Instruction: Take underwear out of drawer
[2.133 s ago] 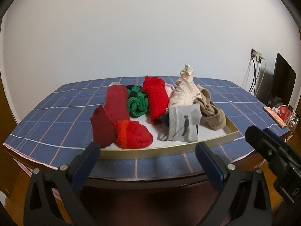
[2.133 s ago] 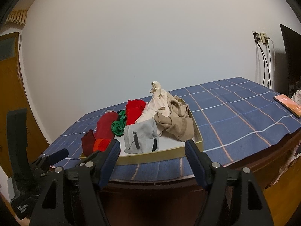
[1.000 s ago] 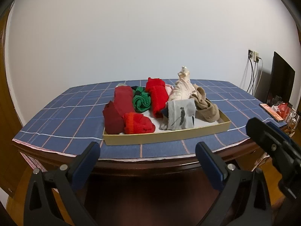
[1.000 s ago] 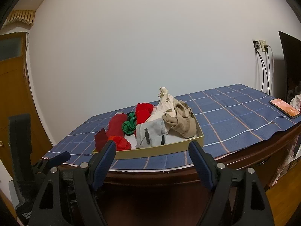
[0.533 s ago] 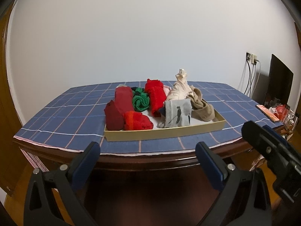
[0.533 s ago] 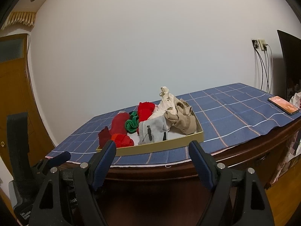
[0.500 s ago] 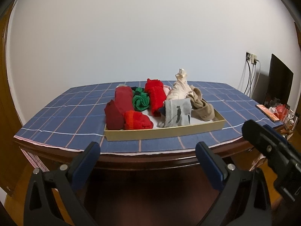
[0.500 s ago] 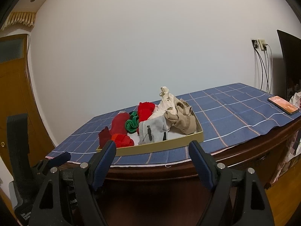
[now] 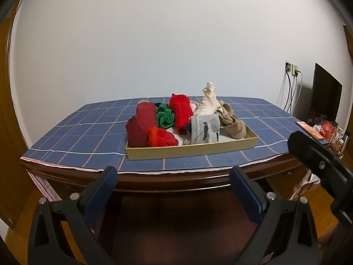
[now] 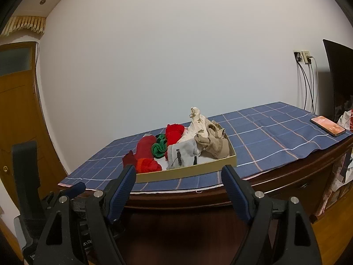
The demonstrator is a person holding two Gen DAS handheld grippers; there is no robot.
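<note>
- The drawer [image 9: 192, 150] of underwear [image 9: 205, 129] sits on the table [image 9: 88, 132], ahead of and above both hand-held grippers, well apart, its long side facing them.
- Left hand-held gripper [image 9: 174, 190] and right hand-held gripper [image 10: 177, 183]: both spread wide, empty; neither clearly nearer.

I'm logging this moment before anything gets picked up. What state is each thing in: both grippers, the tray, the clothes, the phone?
left gripper: jaws open, empty.
right gripper: jaws open, empty.
tray: on the checked tablecloth, full.
clothes: piled in the tray, untouched.
phone: lying flat, screen lit.
</note>
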